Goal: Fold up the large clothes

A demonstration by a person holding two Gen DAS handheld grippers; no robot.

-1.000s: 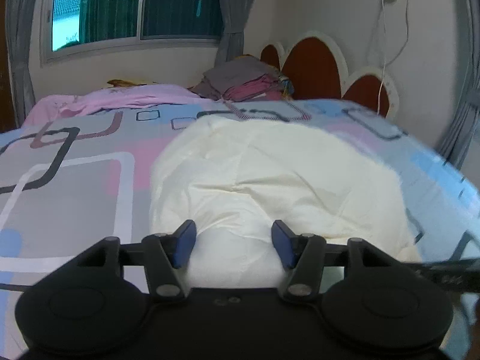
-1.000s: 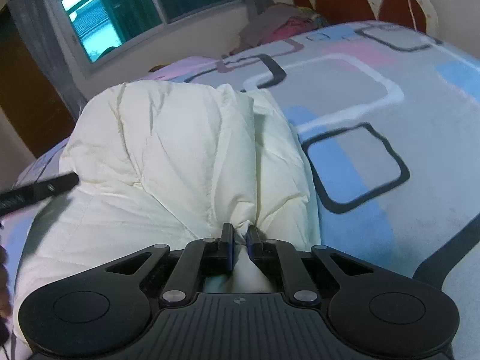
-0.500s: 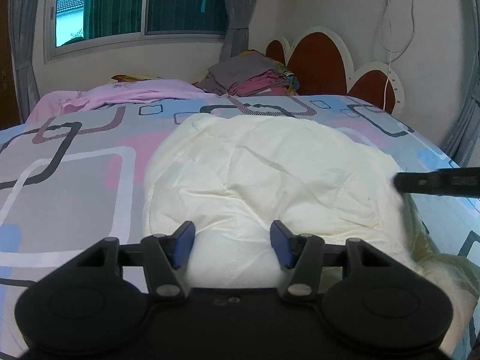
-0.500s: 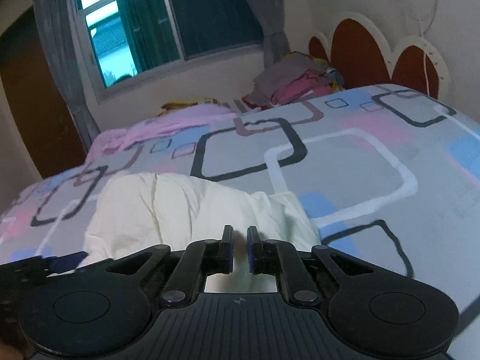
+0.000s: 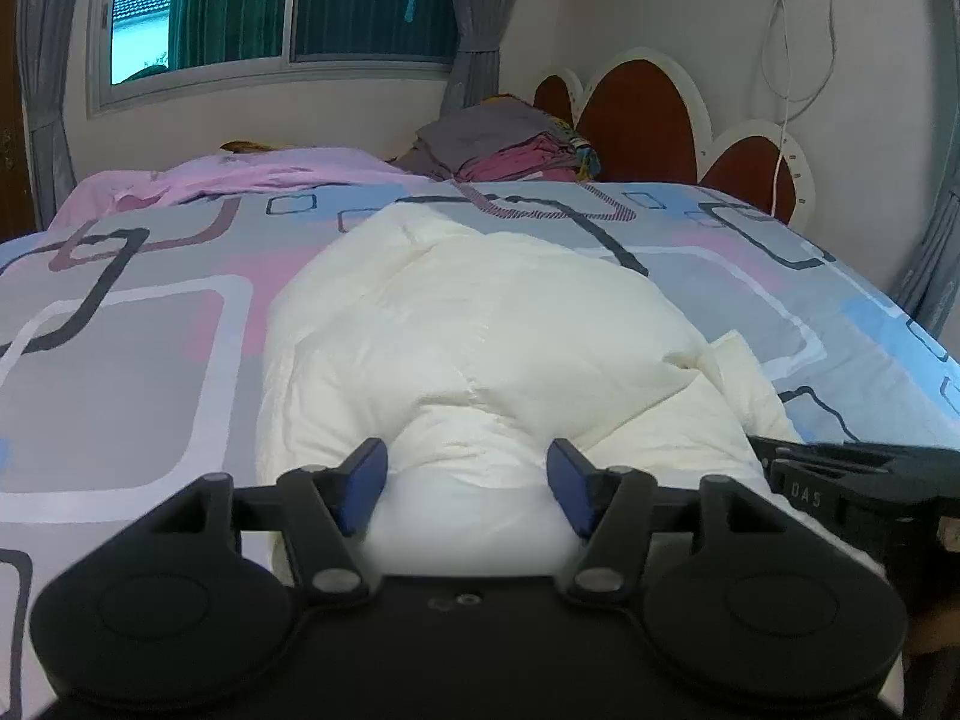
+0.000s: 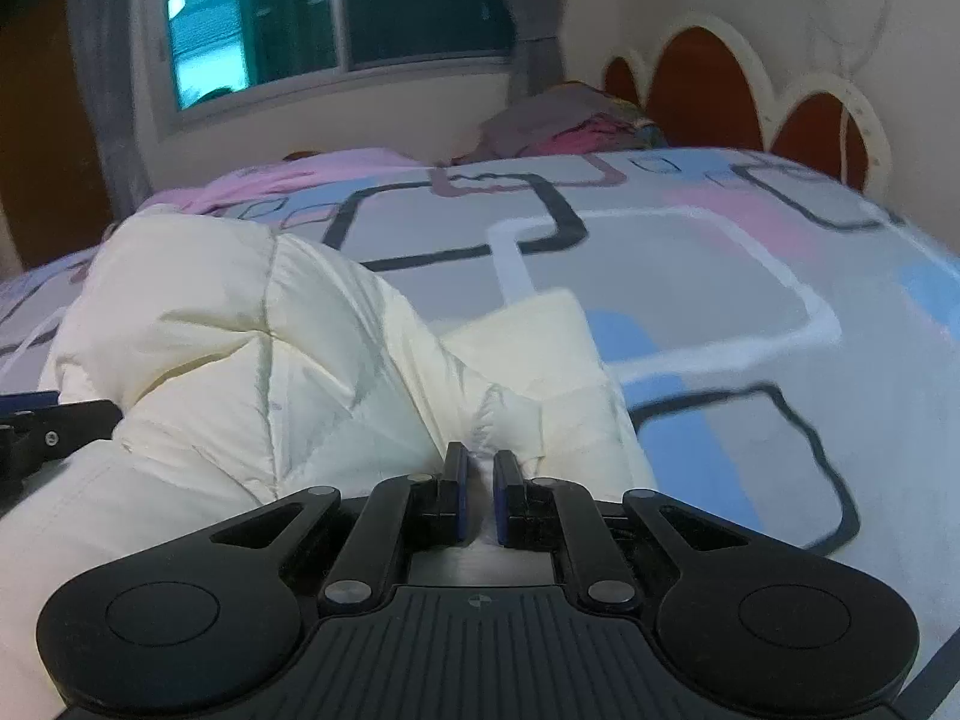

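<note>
A cream padded jacket (image 5: 480,336) lies bunched on the patterned bed; it also shows in the right wrist view (image 6: 240,348). My left gripper (image 5: 468,480) is open, its blue pads on either side of a puffed fold at the jacket's near edge. My right gripper (image 6: 480,480) is shut on a pinch of the jacket's fabric at its near right edge. A flat cream flap (image 6: 528,342) lies beyond it. The right gripper's black body (image 5: 858,480) shows at the right of the left wrist view.
The bedspread (image 5: 120,372) has grey, pink and blue squares. A pink garment (image 5: 252,177) lies at the far edge. A stack of folded clothes (image 5: 504,147) sits by the brown headboard (image 5: 642,120). A window (image 5: 282,6) and curtains stand behind.
The right gripper, still shut on the fabric, rose and then came back down close to the jacket, dragging the fold. The left gripper stayed open at the near edge.
</note>
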